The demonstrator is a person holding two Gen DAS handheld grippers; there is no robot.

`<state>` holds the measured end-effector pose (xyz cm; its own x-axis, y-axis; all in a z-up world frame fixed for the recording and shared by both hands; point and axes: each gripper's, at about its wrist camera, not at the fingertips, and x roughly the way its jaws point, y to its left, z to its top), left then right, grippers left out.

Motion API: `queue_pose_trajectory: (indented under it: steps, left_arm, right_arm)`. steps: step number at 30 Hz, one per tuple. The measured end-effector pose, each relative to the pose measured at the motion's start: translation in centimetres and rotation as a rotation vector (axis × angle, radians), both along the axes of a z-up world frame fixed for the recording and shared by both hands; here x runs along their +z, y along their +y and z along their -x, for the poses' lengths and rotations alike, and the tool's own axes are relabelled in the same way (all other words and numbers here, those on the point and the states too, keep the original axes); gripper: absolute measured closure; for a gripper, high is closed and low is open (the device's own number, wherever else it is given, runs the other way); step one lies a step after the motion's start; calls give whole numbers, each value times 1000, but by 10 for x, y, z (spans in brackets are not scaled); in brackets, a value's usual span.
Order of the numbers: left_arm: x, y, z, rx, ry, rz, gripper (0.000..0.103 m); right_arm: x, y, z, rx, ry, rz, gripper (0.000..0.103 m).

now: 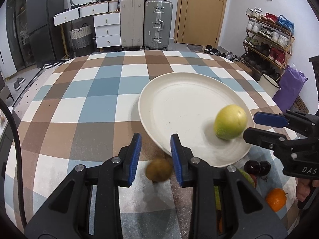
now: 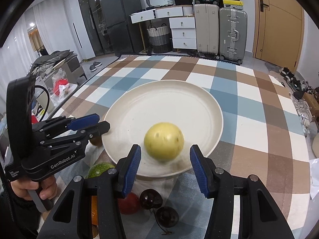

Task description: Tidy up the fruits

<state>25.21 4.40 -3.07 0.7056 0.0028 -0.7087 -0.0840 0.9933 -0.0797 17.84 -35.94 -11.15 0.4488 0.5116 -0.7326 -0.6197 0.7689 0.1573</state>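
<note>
We read "GenRobot.AI" on our left tool (jaws spread over the kiwi); our right tool gapes beside the plate's blurred pear.

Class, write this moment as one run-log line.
left hand-held gripper: open over kiwi | right hand-held gripper: open, empty | yellow-green fruit: on plate | other fruit: off plate

My black plastic left gripper and black plastic right gripper both carry blue ribbed pads. The round cream-white plate holds a pale yellow-green round fruit. The worktop's checked cloth runs in brown, blue, grey and white squares. Beside it I see a brown kiwi, dark glossy cherries and an orange citrus fruit.
</note>
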Motion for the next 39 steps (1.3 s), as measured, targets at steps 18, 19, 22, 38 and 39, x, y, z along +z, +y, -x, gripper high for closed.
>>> queue_pose_trajectory:
  steps: [18,19,22,38,39]
  left_arm:
    - [19,2,40,3,-104,40,5]
    - [20,3,44,8,-113,42,1]
    - [28,4,61,5,-147,52,1]
    - [54,-11,142,-27,-182,-5,1]
    - [55,-14,143,-32,-180,-10,1]
  right_arm:
    - [18,-30,29,-39,-48,-37,6]
    - [19,-33,31,-42,-51,-37,5]
    - [22,-41,39,-52,-64,-40,3]
    - [25,-78,82,-67,-59,-87,2]
    - [24,-78,83,-67,-56,-87,2]
